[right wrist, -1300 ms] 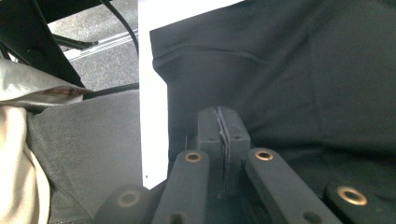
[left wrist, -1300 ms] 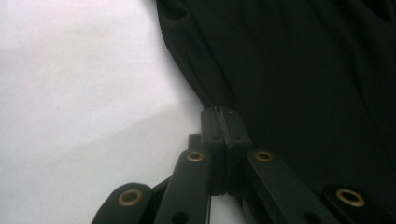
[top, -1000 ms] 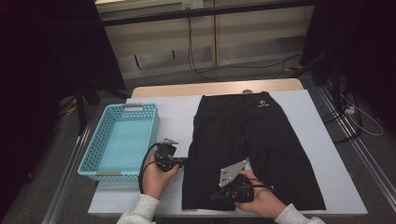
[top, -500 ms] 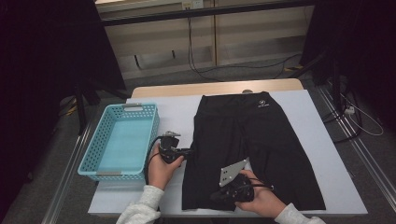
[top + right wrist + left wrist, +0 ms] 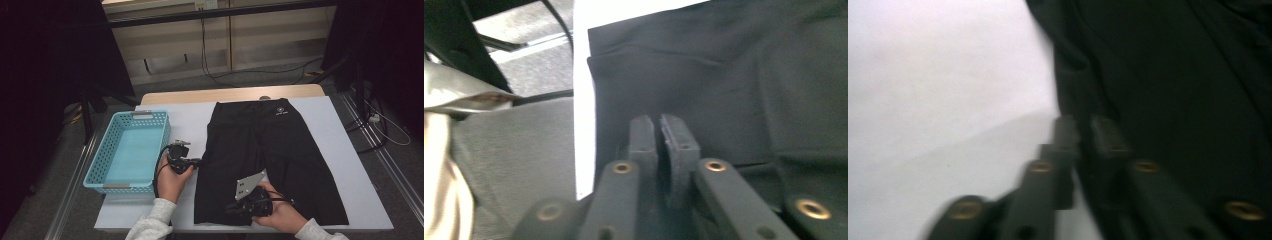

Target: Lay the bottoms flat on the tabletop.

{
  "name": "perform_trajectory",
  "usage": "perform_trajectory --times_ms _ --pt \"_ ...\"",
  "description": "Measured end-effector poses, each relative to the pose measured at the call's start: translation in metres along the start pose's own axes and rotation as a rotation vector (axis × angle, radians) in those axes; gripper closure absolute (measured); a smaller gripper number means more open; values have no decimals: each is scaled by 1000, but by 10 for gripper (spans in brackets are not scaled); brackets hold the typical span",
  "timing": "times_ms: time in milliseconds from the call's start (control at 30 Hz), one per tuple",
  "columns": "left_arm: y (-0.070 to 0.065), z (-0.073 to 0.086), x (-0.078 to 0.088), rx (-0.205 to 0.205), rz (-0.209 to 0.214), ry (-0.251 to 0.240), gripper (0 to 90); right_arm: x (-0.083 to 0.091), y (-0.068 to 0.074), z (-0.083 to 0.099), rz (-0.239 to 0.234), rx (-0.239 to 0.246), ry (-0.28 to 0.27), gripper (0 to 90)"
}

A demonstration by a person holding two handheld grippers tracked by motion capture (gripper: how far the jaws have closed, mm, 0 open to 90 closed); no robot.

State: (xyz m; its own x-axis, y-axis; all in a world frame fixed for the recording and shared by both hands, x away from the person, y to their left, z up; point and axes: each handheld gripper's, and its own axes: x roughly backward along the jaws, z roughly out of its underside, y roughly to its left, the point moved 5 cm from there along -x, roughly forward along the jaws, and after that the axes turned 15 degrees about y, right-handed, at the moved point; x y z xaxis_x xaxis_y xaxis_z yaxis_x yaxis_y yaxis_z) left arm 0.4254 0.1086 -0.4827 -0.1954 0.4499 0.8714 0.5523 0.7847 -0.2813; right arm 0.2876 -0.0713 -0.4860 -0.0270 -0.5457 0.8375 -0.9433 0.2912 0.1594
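Black shorts lie flat on the white-covered table, waistband at the far end. My left gripper points at the shorts' left edge. In the left gripper view its jaws have just been opening and stand a narrow gap apart at the fabric's edge; blur hides whether cloth lies between them. My right gripper lies over the near hem of the left leg. Its jaws have just been opening and stand slightly apart above the black cloth.
A light blue plastic basket stands at the table's left, close to my left hand. Bare white cover lies between basket and shorts and to the right of the shorts. The table's near edge is just below my right hand. Cables run on the floor beyond.
My left hand has edged slightly farther up the shorts' left edge. The right hand has stayed where it was.
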Motion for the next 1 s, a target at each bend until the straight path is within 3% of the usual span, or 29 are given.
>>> perform_trajectory --times_ms 133,267,367,467,667,800,900,1000 --pt "-1 3 1 -47 -3 0 642 10 -9 -1 27 -40 -49 660" --pt "-3 4 6 -56 -4 -10 575 20 -22 2 80 -93 -96 508" --pt "-3 6 7 -67 6 -17 469 25 -34 6 133 -138 -108 442" --pt "-5 7 6 -82 7 -11 365 29 -47 11 215 -186 -112 362" --pt "-8 9 8 -99 5 -13 278 37 -66 18 305 -297 -133 251" --pt "-9 11 8 -102 -1 -11 248 43 -77 19 380 -344 -142 212" --pt "-10 13 9 -110 -5 -8 232 52 -83 18 406 -379 -170 190" --pt "-11 16 11 -112 -6 -9 225 57 -88 20 401 -405 -183 171"
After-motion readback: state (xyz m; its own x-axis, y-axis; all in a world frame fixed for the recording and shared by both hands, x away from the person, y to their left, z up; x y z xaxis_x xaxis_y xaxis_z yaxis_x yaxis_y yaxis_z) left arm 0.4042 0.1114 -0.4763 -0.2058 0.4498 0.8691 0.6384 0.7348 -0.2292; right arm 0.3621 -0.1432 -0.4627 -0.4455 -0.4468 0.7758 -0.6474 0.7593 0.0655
